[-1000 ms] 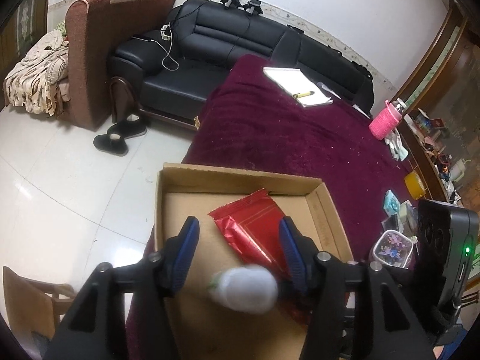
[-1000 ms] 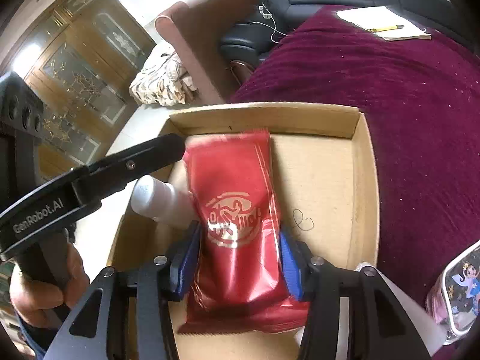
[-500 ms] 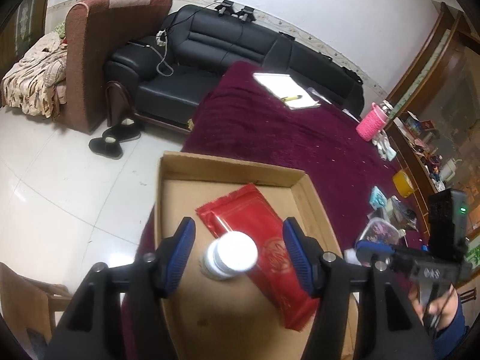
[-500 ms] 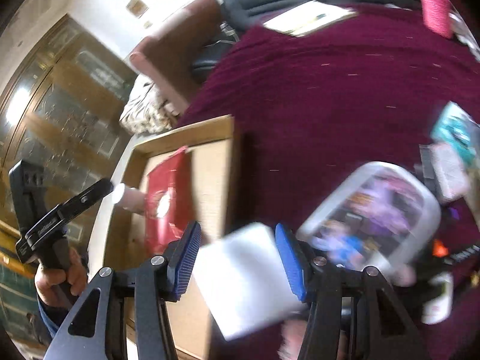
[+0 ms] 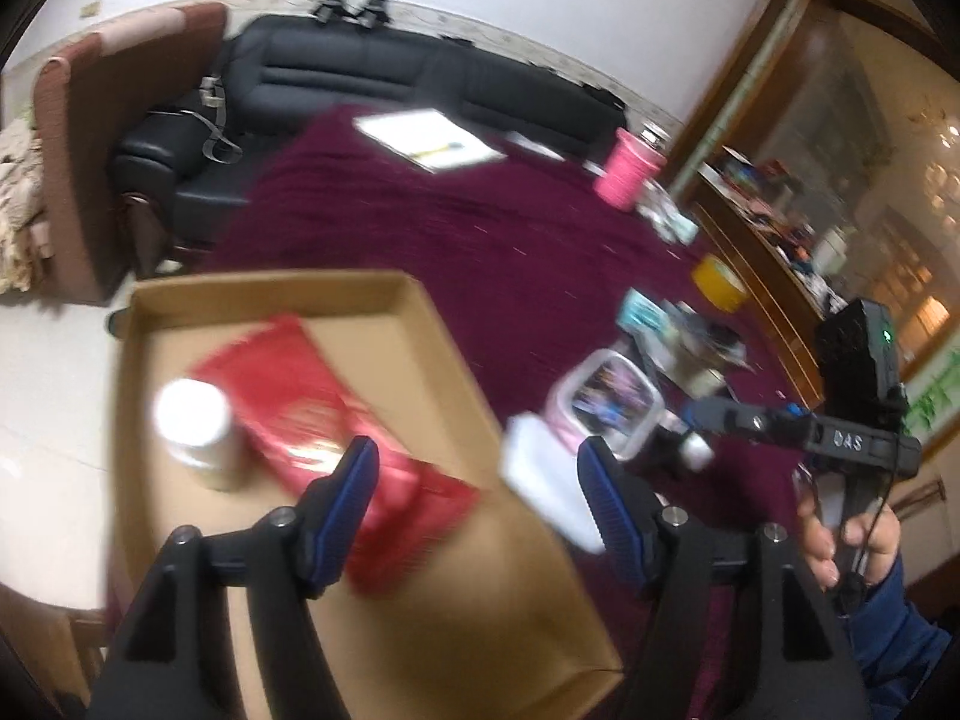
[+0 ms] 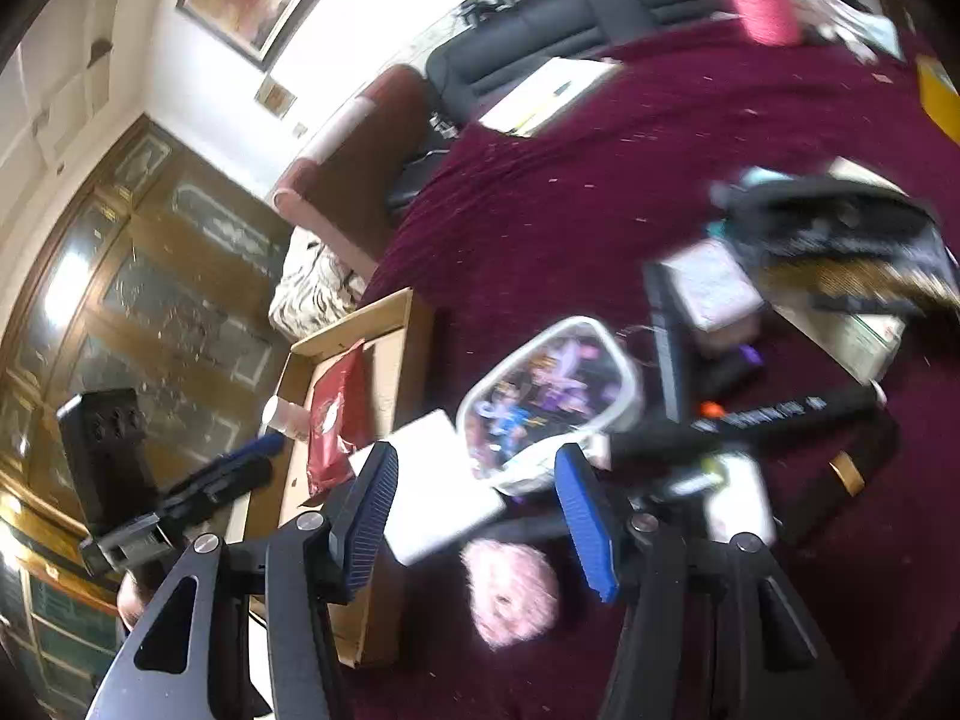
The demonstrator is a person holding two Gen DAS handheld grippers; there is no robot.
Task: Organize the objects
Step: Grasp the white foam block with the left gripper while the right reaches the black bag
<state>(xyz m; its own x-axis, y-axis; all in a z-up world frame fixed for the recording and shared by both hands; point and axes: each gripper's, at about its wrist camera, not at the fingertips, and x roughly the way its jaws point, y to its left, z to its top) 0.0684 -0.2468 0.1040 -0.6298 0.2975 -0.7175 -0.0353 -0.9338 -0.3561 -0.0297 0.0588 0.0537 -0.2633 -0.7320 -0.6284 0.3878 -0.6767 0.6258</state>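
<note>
Maroon plush tablecloth (image 6: pixel 600 192) carries clutter; the right gripper (image 6: pixel 474 510), jaws apart and empty, faces a clear-rimmed cartoon pouch (image 6: pixel 546 396), probably light, squashy, best pinched across its rim.

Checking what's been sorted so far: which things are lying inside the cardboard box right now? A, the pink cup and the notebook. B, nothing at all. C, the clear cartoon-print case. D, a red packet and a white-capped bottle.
D: the red packet and the white-capped bottle sit inside the cardboard box.
</note>
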